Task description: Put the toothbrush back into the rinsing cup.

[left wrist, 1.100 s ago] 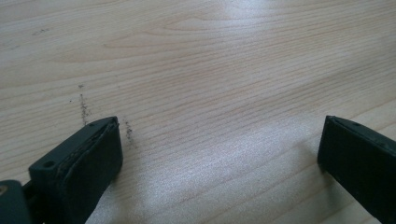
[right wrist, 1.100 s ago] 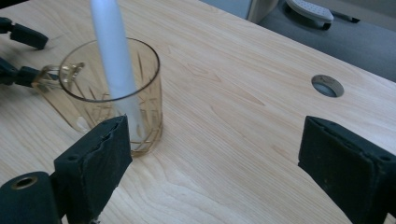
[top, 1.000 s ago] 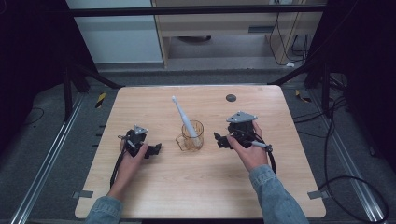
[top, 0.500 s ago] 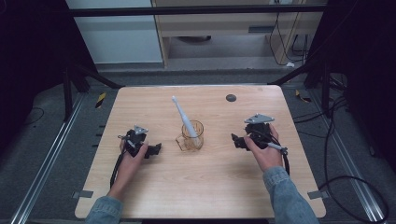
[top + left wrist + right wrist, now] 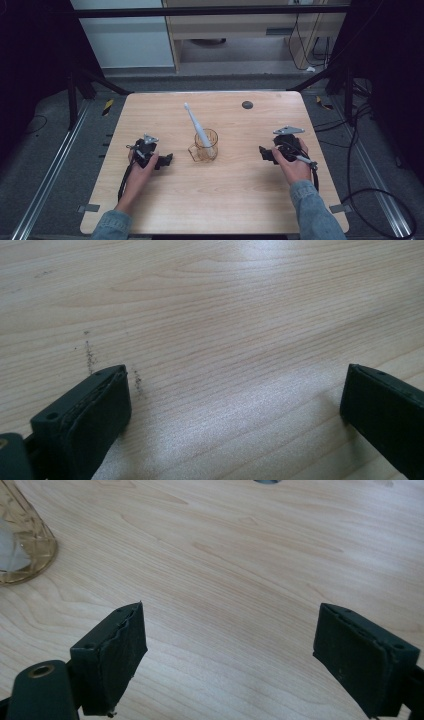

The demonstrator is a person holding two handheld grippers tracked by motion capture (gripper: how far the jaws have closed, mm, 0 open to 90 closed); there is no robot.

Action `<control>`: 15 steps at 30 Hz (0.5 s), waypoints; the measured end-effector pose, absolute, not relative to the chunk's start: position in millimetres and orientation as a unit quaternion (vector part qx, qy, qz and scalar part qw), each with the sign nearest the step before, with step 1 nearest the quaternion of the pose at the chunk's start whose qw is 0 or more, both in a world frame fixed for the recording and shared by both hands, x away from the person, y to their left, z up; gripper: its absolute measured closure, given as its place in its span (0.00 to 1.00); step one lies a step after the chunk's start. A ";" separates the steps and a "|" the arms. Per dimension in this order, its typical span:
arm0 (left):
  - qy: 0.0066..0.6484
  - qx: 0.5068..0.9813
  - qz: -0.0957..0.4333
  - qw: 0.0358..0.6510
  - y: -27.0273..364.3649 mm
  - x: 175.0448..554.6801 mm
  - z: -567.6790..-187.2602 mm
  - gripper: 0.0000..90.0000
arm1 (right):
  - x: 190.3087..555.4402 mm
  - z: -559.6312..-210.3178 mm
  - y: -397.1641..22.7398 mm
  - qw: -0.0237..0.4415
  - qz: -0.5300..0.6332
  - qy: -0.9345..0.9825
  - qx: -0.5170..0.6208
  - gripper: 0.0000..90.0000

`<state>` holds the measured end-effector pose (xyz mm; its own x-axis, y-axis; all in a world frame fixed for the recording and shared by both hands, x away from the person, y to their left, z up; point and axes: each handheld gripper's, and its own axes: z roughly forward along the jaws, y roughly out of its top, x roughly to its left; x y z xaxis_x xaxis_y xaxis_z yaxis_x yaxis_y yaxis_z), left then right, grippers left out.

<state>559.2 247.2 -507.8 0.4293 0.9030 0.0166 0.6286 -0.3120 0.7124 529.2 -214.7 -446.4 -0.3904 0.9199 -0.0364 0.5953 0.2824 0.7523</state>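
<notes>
Toothbrush [image 5: 194, 122] stands in amber cup [image 5: 205, 145], table [image 5: 230, 200] centre. Left gripper [image 5: 167, 160] at 9 o'clock, right gripper [image 5: 262, 152] at 3 o'clock, both gaping, empty; right jaws just narrowing slightly. Advice: rest both flat, well clear of cup.

Both sleeves were blue denim, cuffed at the wrists. Each hand carried black tongs: left tongs [image 5: 167, 160], right tongs [image 5: 262, 152]. A grey three-cornered plate [image 5: 288, 130] sat atop the right one, a smaller one on the left. Black cables trailed back along the forearms. Jaws were blocky, with dark rubbery pads [image 5: 117, 655] and round screw holes near the base.
</notes>
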 end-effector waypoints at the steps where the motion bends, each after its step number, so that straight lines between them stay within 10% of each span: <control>1: 0.490 0.782 0.213 0.322 247.2 559.2 -507.8 0.00 | 530.1 -447.9 -217.6 0.241 0.331 0.763 0.501 0.15; 15: 0.489 0.782 0.213 0.323 247.4 559.2 -507.8 0.00 | 547.8 -464.5 -226.8 0.225 0.310 0.764 0.520 0.16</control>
